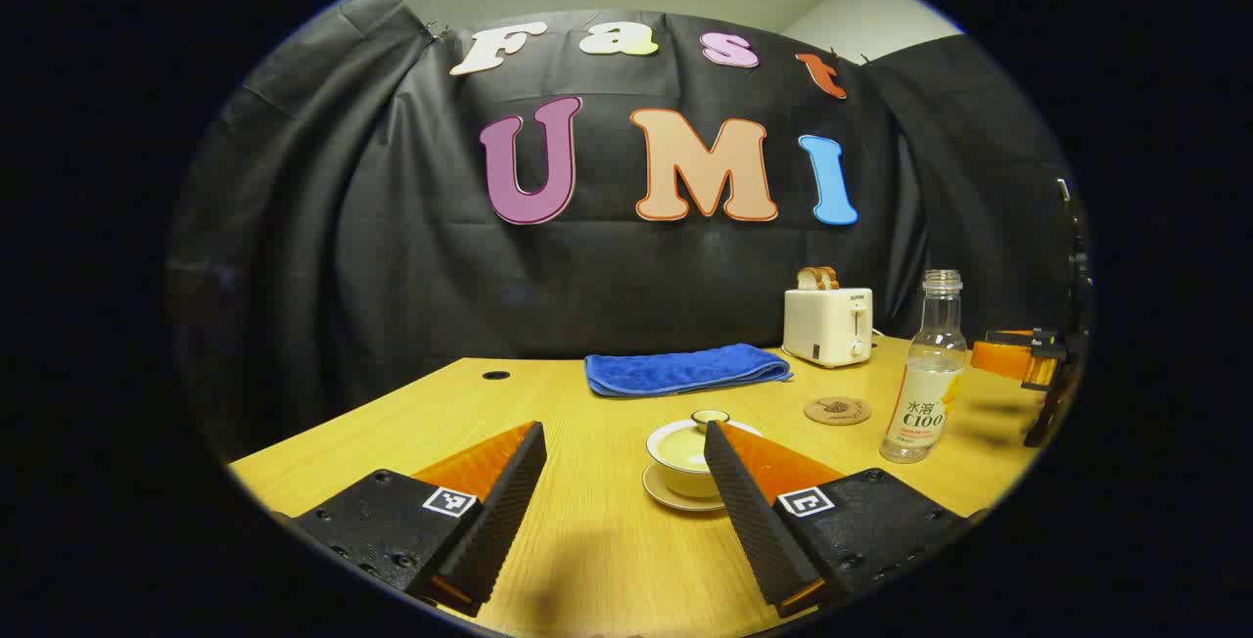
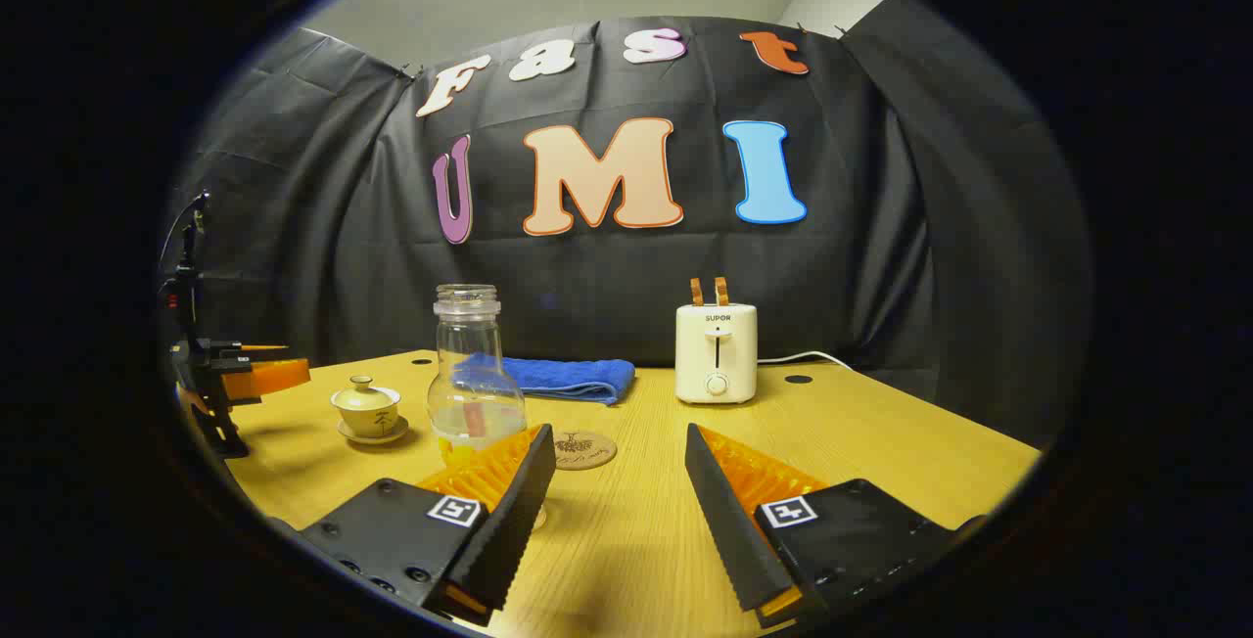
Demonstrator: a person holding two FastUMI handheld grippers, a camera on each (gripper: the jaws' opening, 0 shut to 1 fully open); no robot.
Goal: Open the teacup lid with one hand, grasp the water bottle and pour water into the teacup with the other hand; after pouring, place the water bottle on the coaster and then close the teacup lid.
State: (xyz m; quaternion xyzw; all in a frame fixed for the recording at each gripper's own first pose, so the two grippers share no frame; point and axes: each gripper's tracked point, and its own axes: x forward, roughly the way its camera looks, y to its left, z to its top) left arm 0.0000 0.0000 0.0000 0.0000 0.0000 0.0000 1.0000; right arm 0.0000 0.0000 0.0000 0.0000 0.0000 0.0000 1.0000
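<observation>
On the wooden tabletop [image 1: 587, 540], the left hand-held gripper [image 1: 625, 477] hovers with fingers spread wide and empty, the lidded teacup [image 1: 685, 457] on its saucer just ahead. A round coaster [image 1: 838, 410] lies between cup and uncapped water bottle [image 1: 925, 374]. The right hand-held gripper [image 2: 612, 486], likewise parted, faces the bottle; a blue towel [image 1: 685, 369] and toaster [image 1: 828, 325] sit behind.

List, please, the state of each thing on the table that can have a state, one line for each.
teacup: on its saucer, lid on
water bottle: upright, cap off, untouched
coaster: flat, nothing on it
toaster: upright, toast sticking up from the slots
blue towel: folded, flat
left claw: open, holding nothing
right claw: open, holding nothing
</observation>
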